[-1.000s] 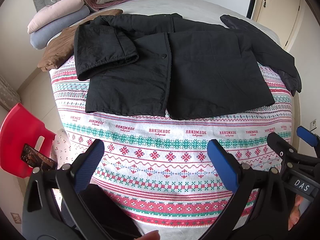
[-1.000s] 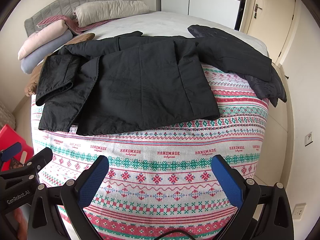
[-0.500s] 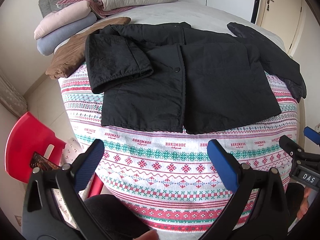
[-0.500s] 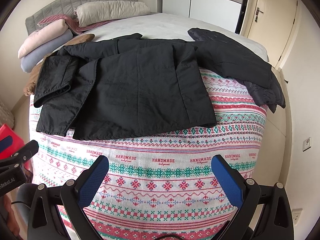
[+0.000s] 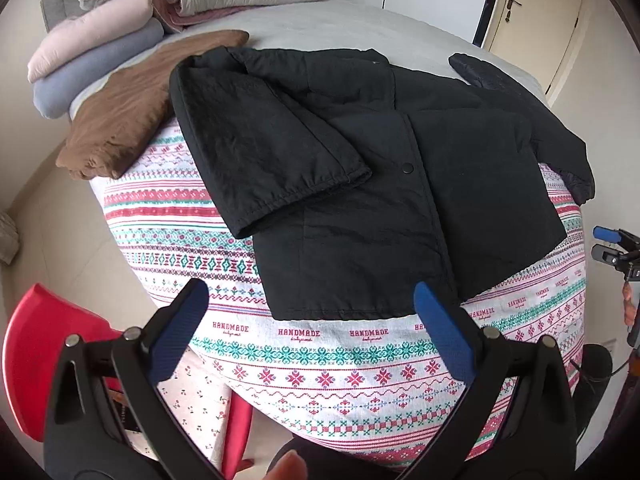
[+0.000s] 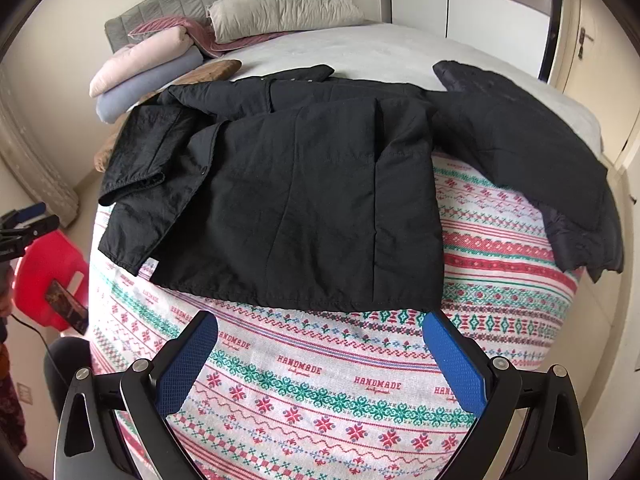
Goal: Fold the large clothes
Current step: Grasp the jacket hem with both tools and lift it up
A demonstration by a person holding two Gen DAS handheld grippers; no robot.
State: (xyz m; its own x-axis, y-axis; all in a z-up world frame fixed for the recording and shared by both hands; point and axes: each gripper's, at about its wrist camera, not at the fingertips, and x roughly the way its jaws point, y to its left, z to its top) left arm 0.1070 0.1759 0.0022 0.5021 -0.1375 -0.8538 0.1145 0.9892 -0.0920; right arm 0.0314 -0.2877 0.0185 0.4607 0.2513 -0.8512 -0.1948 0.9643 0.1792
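Observation:
A black jacket (image 5: pixel 384 200) lies flat, front up, on the patterned bedspread (image 5: pixel 320 344). Its left sleeve (image 5: pixel 264 148) is folded in over the body; its right sleeve (image 6: pixel 532 160) stretches out to the right bed edge. The jacket also shows in the right wrist view (image 6: pixel 304 208). My left gripper (image 5: pixel 312 328) is open and empty, hovering just short of the jacket's lower hem. My right gripper (image 6: pixel 320 352) is open and empty, just short of the hem near the jacket's right side. The right gripper's tip shows at the far right of the left wrist view (image 5: pixel 616 248).
A folded brown garment (image 5: pixel 128 112) lies left of the jacket. Rolled pink and blue bedding (image 5: pixel 92 56) and a pillow (image 6: pixel 280 12) are stacked by the headboard. A red plastic chair (image 5: pixel 44 344) with a phone on it stands left of the bed. A door (image 5: pixel 532 20) is at the back right.
Both grippers have moved forward toward the jacket's hem, and the left one has shifted left. The jacket has not moved; both grippers stay open.

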